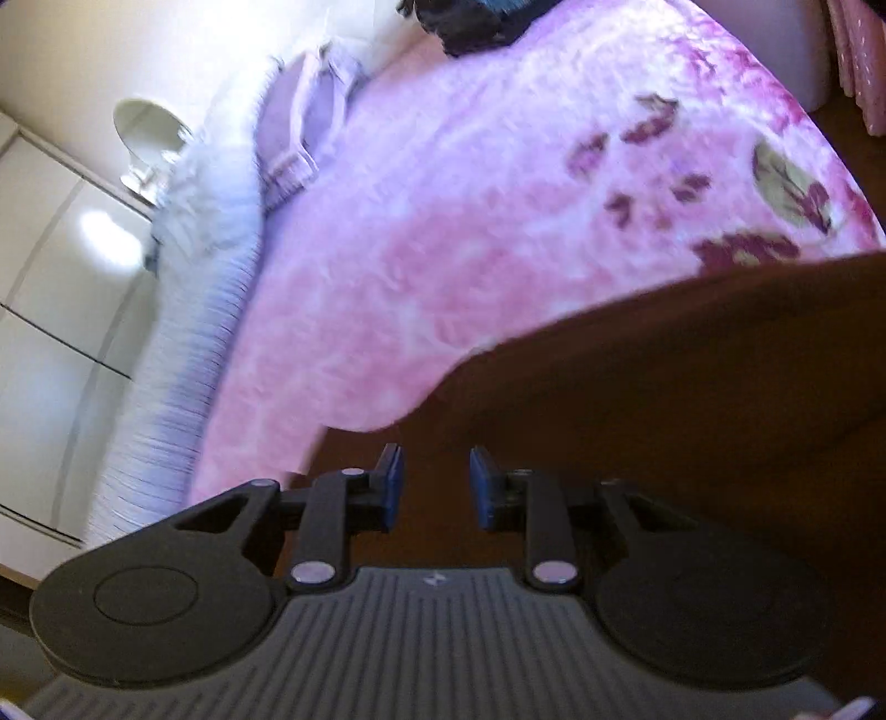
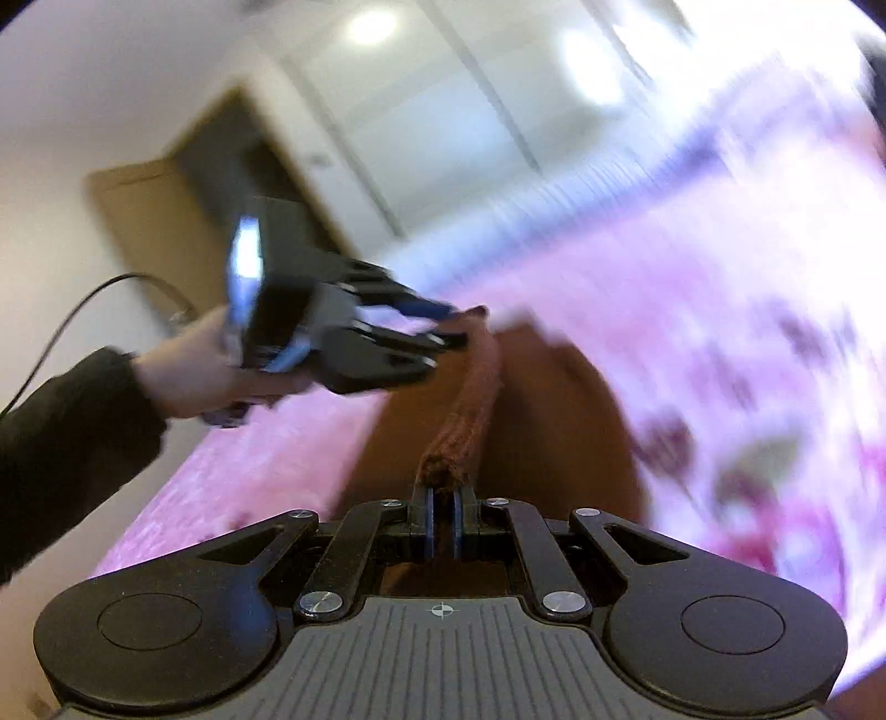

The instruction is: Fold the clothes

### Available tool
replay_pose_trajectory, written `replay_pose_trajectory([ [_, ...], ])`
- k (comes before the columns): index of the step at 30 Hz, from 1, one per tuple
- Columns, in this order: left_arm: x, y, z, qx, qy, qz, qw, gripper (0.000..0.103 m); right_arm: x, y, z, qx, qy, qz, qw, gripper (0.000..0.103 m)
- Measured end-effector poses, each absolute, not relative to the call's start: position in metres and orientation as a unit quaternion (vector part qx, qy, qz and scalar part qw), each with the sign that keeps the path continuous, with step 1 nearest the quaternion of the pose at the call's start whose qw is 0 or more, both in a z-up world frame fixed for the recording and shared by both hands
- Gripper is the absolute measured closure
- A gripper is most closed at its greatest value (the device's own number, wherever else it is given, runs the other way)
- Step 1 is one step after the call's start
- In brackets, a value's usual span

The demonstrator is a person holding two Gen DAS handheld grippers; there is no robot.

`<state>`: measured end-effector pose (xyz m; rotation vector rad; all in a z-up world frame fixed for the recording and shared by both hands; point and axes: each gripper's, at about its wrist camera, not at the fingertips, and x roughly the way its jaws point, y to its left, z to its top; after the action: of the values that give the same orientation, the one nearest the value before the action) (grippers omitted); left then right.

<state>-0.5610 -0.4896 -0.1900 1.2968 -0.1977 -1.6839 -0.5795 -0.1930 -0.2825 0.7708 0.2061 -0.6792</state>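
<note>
The brown garment (image 2: 531, 421) lies on the bed, on a pink floral blanket (image 1: 443, 232). In the right wrist view a rolled, ribbed edge of the garment rises from the flat cloth and runs to the right tongs (image 2: 442, 507). The blue pads of the right tongs are closed on the end of that ribbed edge; the cloth fills the narrow gap between them.

In the left wrist view the garment (image 1: 692, 387) fills the lower right, its edge curving across the blanket. The left tongs (image 1: 437, 482) stand partly open above the brown cloth. A gap shows between the two blue pads (image 1: 394, 482), and nothing is pinched between them.

In the right wrist view the left tongs (image 2: 443, 329) appear at centre left, their tips at the far end of the ribbed edge. Motion blur hides whether the tips touch the cloth there. A hand (image 2: 194, 360) in a dark sleeve (image 2: 66, 432) holds this tool, and a thin cable (image 2: 83, 304) arcs from behind it.

Further out, the left wrist view shows a lilac garment (image 1: 299, 127) lying at the far edge of the blanket, beside a white ribbed bed side (image 1: 183, 343). A dark item (image 1: 470, 22) lies at the top of the bed. White cupboard doors (image 1: 50, 288) stand to the left. A brown door (image 2: 155, 221) is visible in the right wrist view.
</note>
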Motion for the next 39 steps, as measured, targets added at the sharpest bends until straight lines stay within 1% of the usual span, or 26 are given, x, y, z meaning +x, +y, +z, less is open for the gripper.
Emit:
replay_pose_trajectory([
  [2,-0.548,-0.483,-0.192,0.519,-0.049,-0.697,0.493,0.071,-0.592,-0.202,-0.298,0.4,0.097,-0.328,0.851,0.098],
  [6,-0.515,-0.462,-0.184,0.483,0.02,-0.698,0.527,0.068,-0.6,-0.213,-0.308,0.426,0.09,-0.317,0.842,0.096],
  [8,-0.505,-0.448,-0.183,0.472,0.043,-0.697,0.538,0.067,-0.597,-0.215,-0.312,0.434,0.092,-0.313,0.84,0.082],
  [10,-0.504,-0.433,-0.179,0.459,0.057,-0.702,0.541,0.067,-0.594,-0.218,-0.312,0.441,0.097,-0.314,0.835,0.079],
  [13,-0.512,-0.411,-0.178,0.443,0.067,-0.718,0.533,0.066,-0.595,-0.211,-0.314,0.444,0.092,-0.32,0.832,0.079],
  [14,-0.517,-0.405,-0.18,0.44,0.065,-0.723,0.529,0.066,-0.598,-0.209,-0.313,0.444,0.088,-0.324,0.831,0.082],
  [15,-0.523,-0.399,-0.181,0.439,0.06,-0.726,0.526,0.066,-0.599,-0.209,-0.312,0.443,0.085,-0.328,0.83,0.09],
  [16,-0.529,-0.392,-0.182,0.438,0.054,-0.729,0.523,0.066,-0.601,-0.209,-0.31,0.442,0.08,-0.332,0.83,0.096],
  [19,-0.542,-0.378,-0.187,0.44,0.047,-0.734,0.515,0.065,-0.612,-0.201,-0.303,0.437,0.071,-0.347,0.827,0.096],
  [24,-0.553,-0.367,-0.2,0.45,0.055,-0.736,0.504,0.065,-0.622,-0.194,-0.32,0.467,0.1,-0.357,0.803,0.096],
  [27,-0.557,-0.359,-0.199,0.446,0.054,-0.737,0.505,0.065,-0.627,-0.193,-0.306,0.447,0.1,-0.363,0.811,0.096],
  [30,-0.567,-0.348,-0.193,0.421,0.065,-0.749,0.508,0.063,-0.623,-0.196,-0.281,0.393,0.104,-0.371,0.835,0.09],
  [31,-0.571,-0.345,-0.191,0.412,0.068,-0.754,0.508,0.063,-0.619,-0.202,-0.275,0.378,0.107,-0.369,0.842,0.08],
  [32,-0.578,-0.34,-0.19,0.403,0.069,-0.759,0.506,0.062,-0.613,-0.211,-0.272,0.367,0.111,-0.365,0.848,0.066],
  [33,-0.586,-0.335,-0.189,0.395,0.069,-0.765,0.504,0.061,-0.607,-0.22,-0.269,0.357,0.117,-0.36,0.854,0.058],
  [34,-0.596,-0.331,-0.189,0.39,0.065,-0.77,0.501,0.059,-0.6,-0.23,-0.267,0.346,0.126,-0.351,0.861,0.049],
  [36,-0.615,-0.322,-0.19,0.382,0.055,-0.779,0.495,0.059,-0.587,-0.252,-0.265,0.33,0.145,-0.332,0.872,0.048],
  [39,-0.646,-0.316,-0.195,0.377,0.025,-0.788,0.487,0.058,-0.583,-0.28,-0.269,0.349,0.148,-0.321,0.868,0.048],
])
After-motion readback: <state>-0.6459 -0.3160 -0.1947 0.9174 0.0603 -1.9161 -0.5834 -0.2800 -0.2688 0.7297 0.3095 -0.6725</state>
